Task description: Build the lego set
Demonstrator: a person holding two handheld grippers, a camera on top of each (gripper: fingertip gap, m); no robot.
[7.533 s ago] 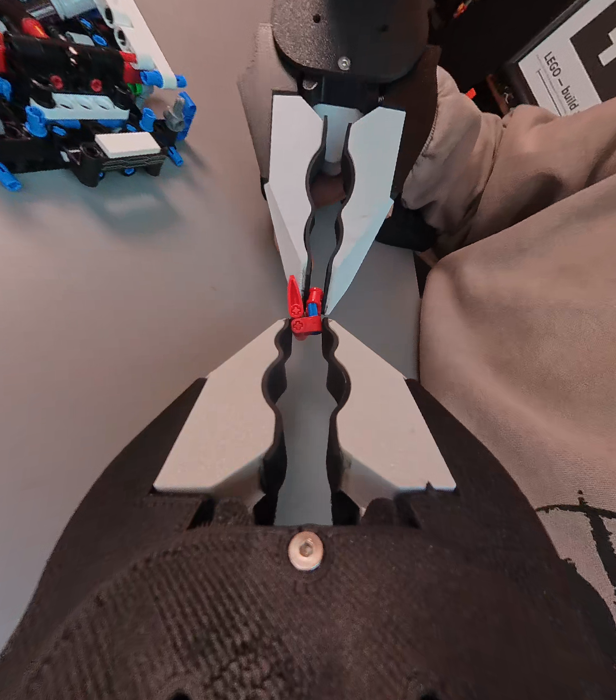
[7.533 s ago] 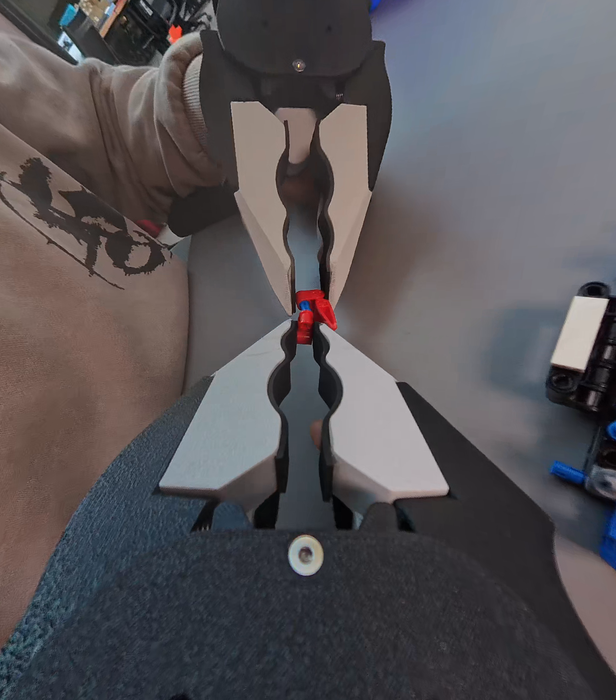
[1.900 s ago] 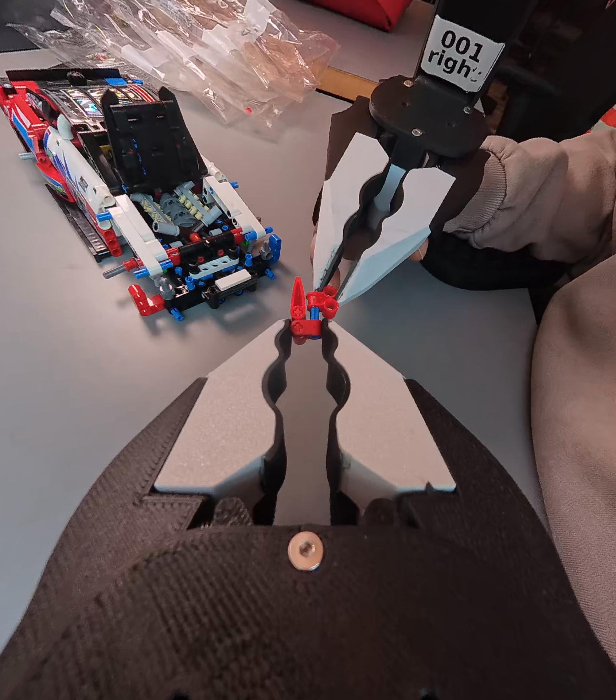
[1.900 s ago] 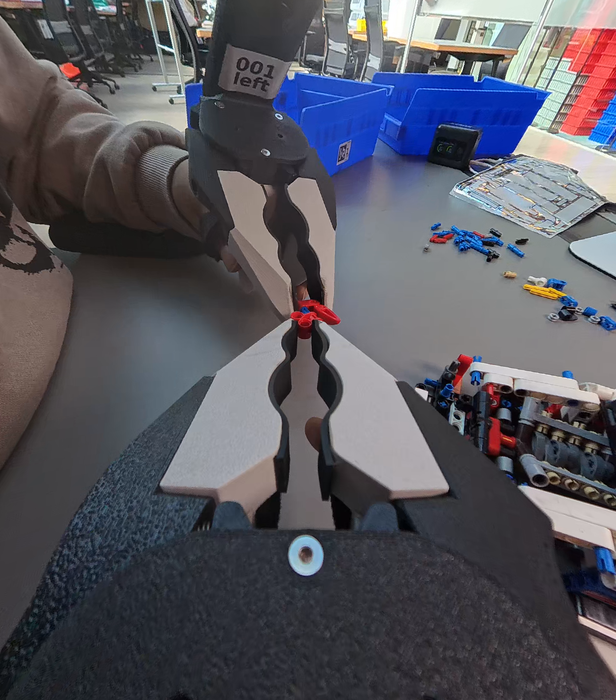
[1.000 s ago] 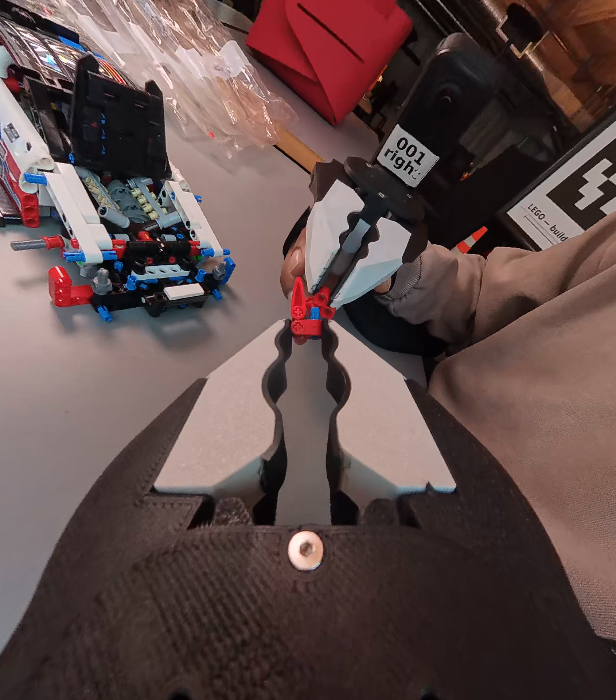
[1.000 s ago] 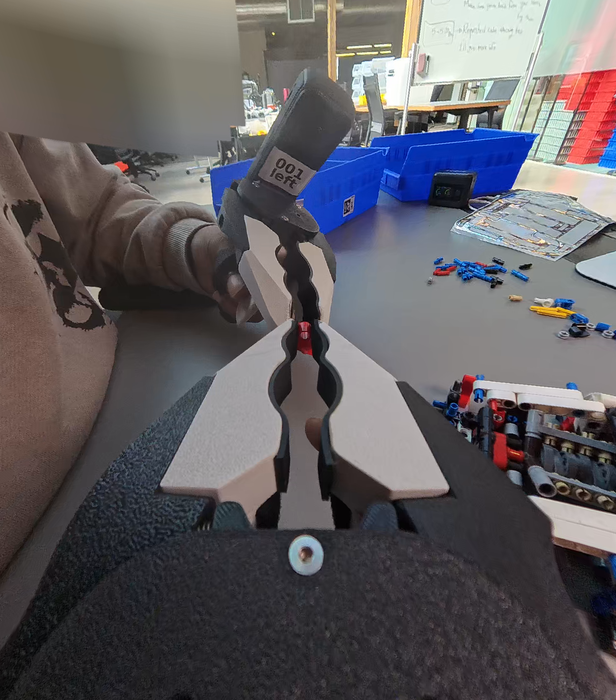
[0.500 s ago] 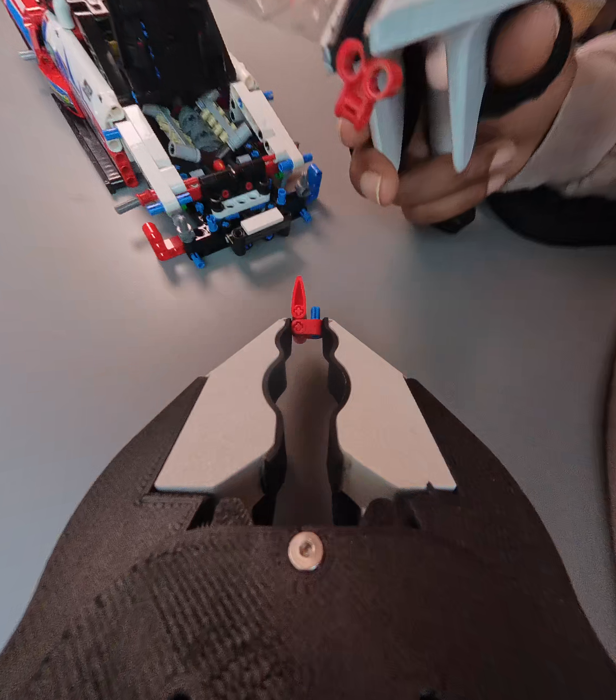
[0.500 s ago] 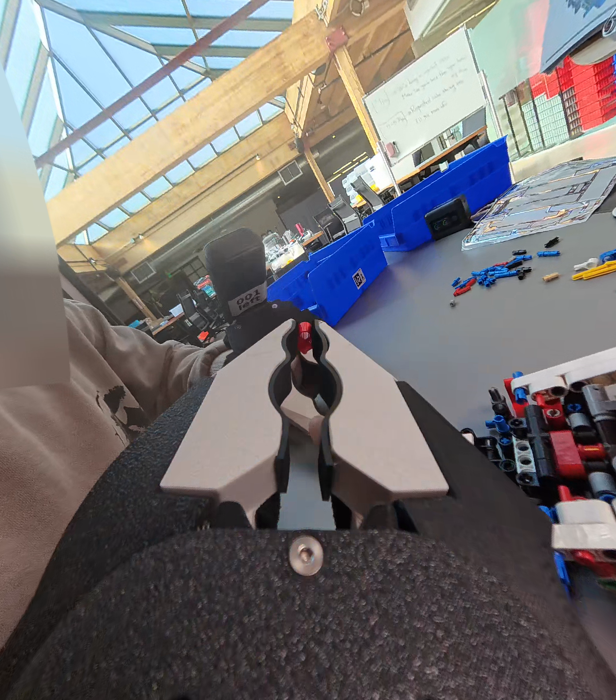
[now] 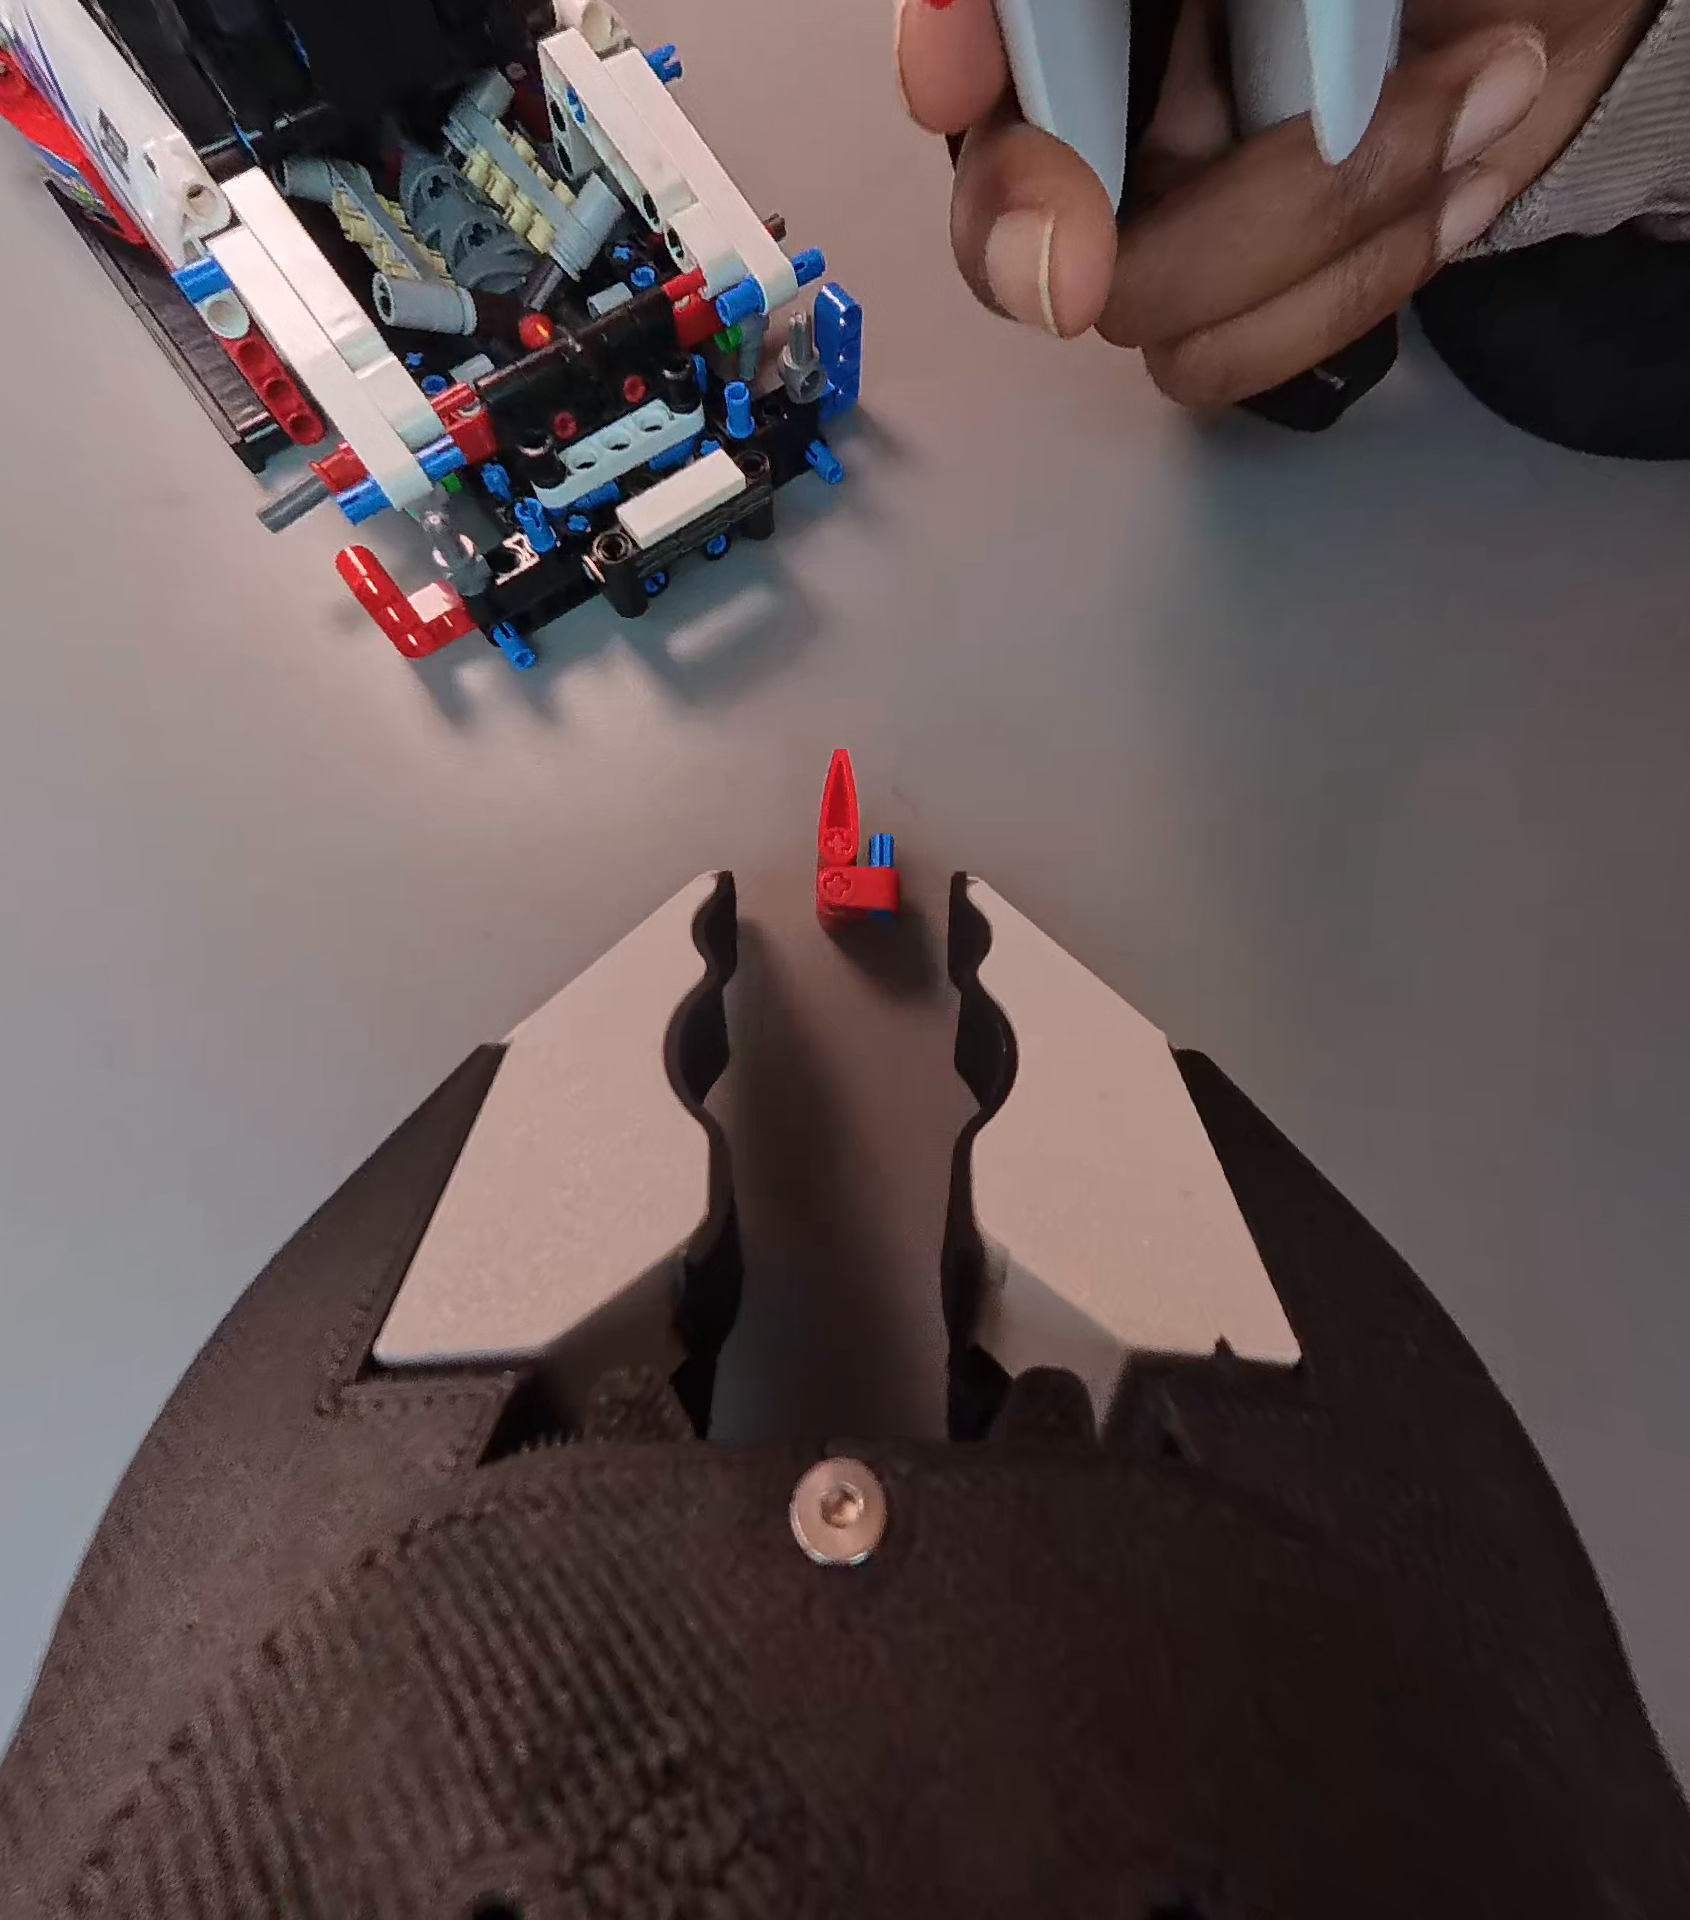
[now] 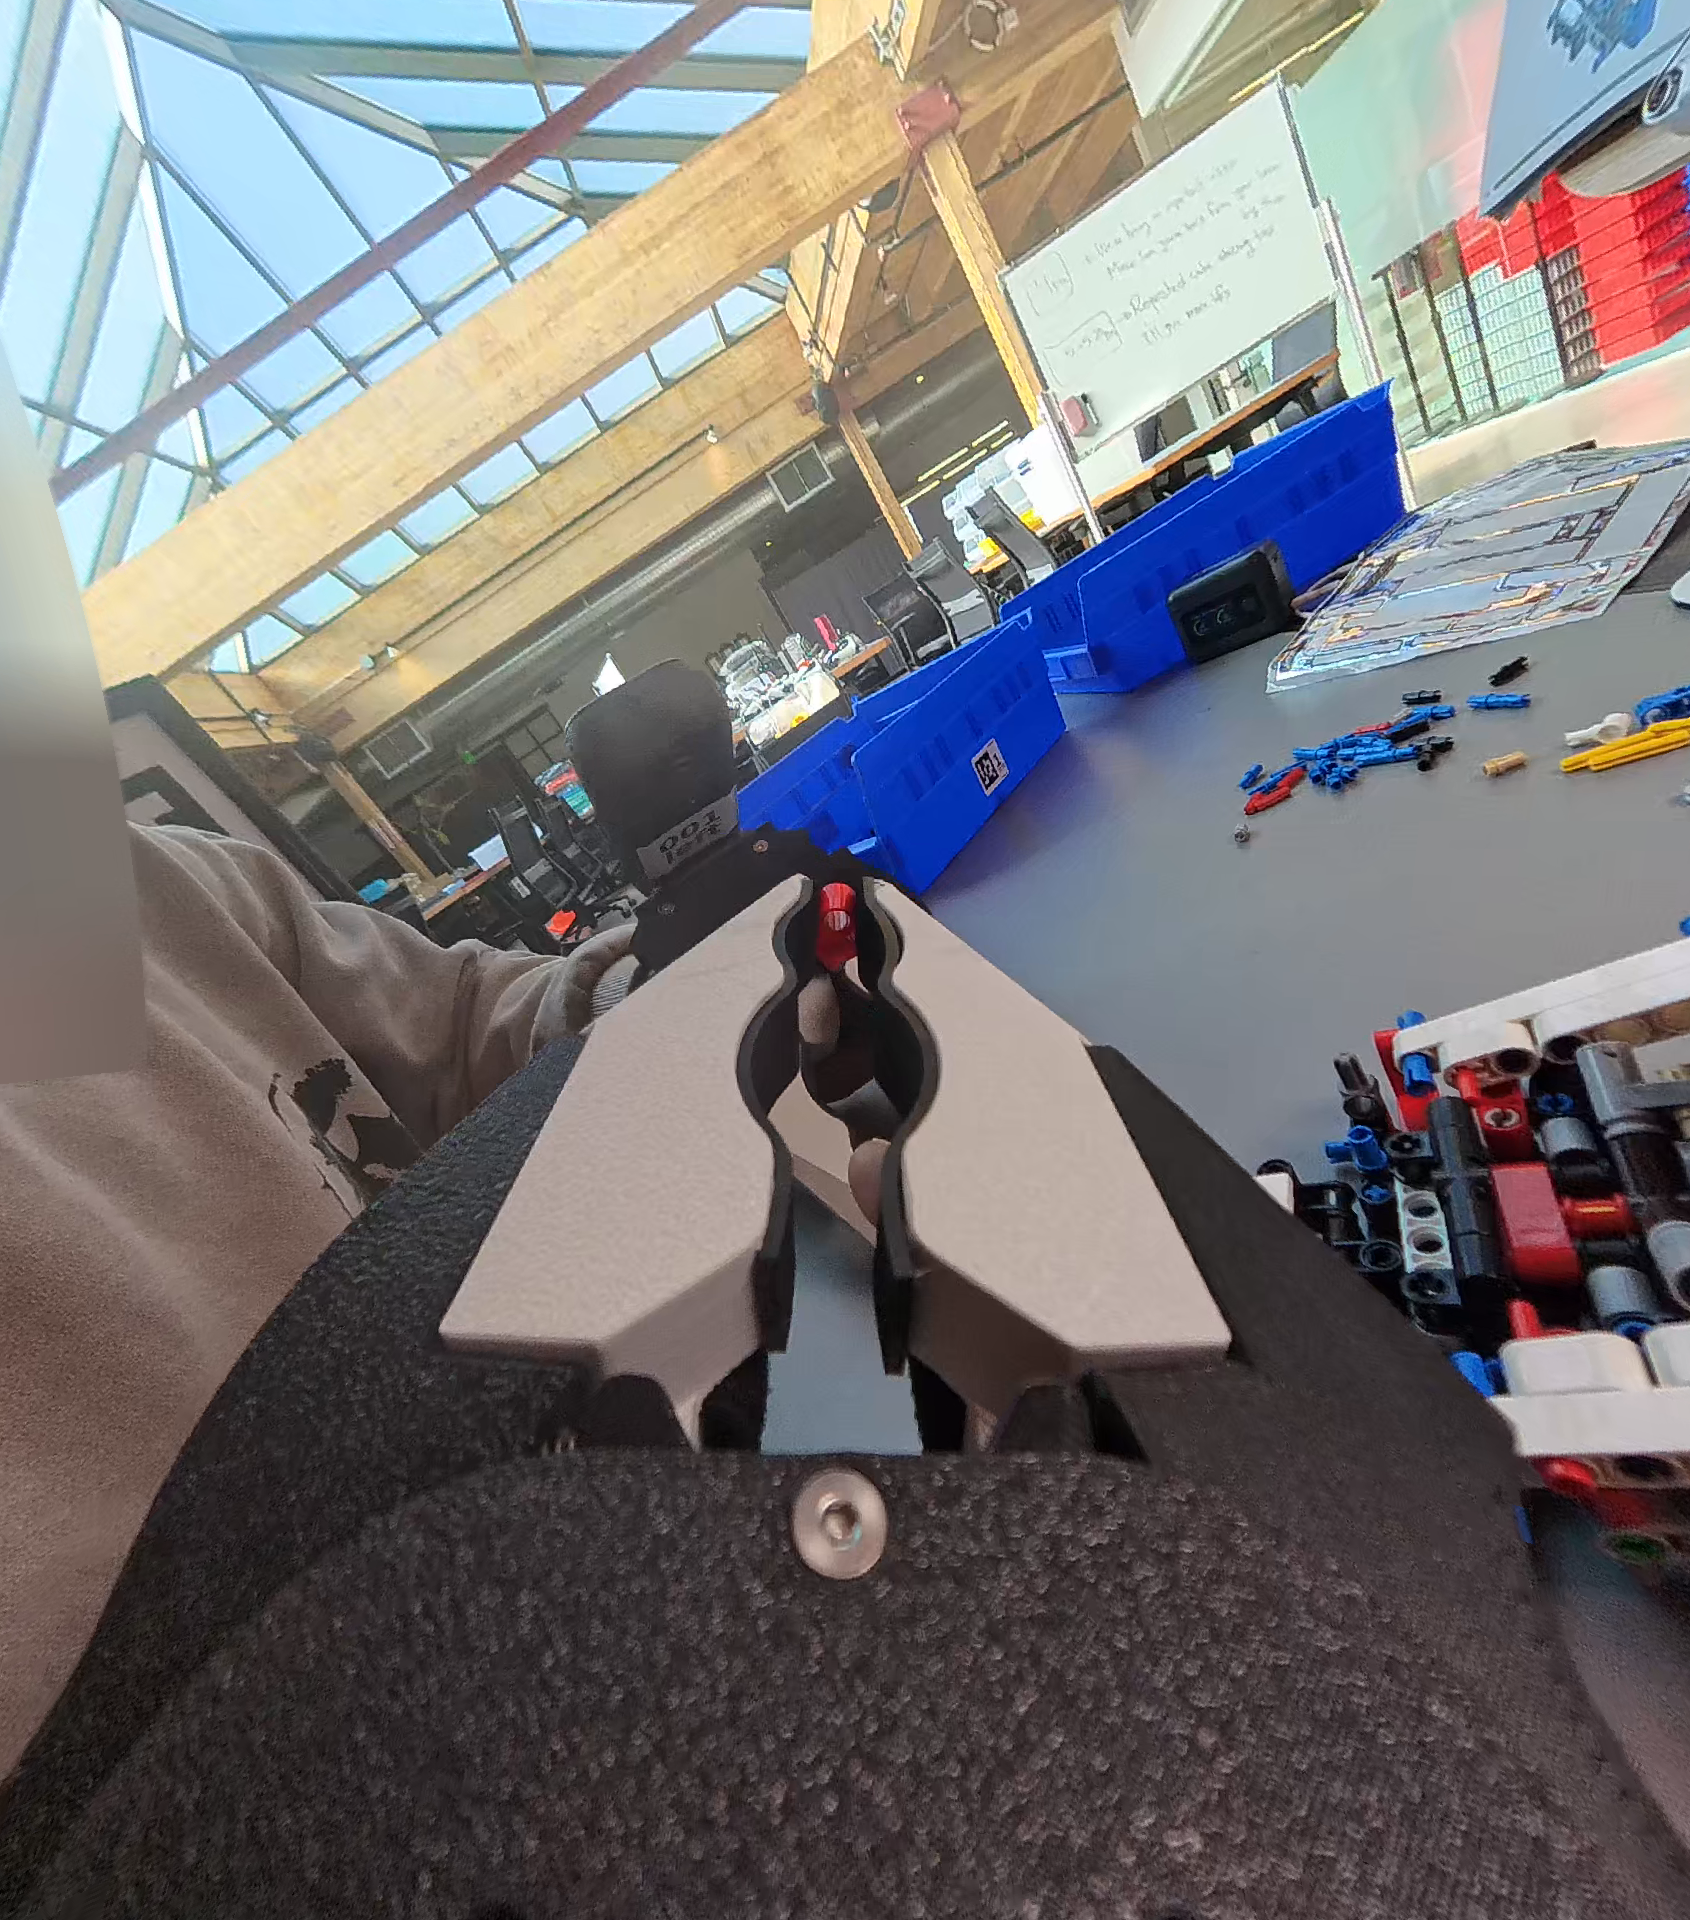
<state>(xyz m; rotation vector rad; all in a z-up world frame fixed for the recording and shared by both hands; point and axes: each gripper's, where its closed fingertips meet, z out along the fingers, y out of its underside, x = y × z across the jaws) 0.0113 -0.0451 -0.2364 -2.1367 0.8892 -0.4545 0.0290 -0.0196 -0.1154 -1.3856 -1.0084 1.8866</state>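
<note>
A small red piece with a blue pin (image 9: 851, 862) lies on the grey table (image 9: 145, 883), just beyond my left gripper (image 9: 841, 883), which is open with its fingers on either side of it. My right gripper (image 10: 833, 894) is shut on a small red connector (image 10: 833, 923) and is tilted upward. The part-built Lego car (image 9: 467, 343) stands at the upper left in the left wrist view and at the right in the right wrist view (image 10: 1589, 1195). The right gripper's fingers (image 9: 1069, 94) and the hand that holds them (image 9: 1132, 239) show at the top of the left wrist view.
Loose blue, red and yellow pieces (image 10: 1360, 748) lie farther off on the table. An instruction sheet (image 10: 1506, 561), blue bins (image 10: 966, 748) and a small black device (image 10: 1225, 613) stand behind them. A person's beige sleeve (image 10: 301, 987) is at left.
My left gripper has opened and let the red piece with the blue pin down onto the table. My right gripper pulled away upward with the red connector still held.
</note>
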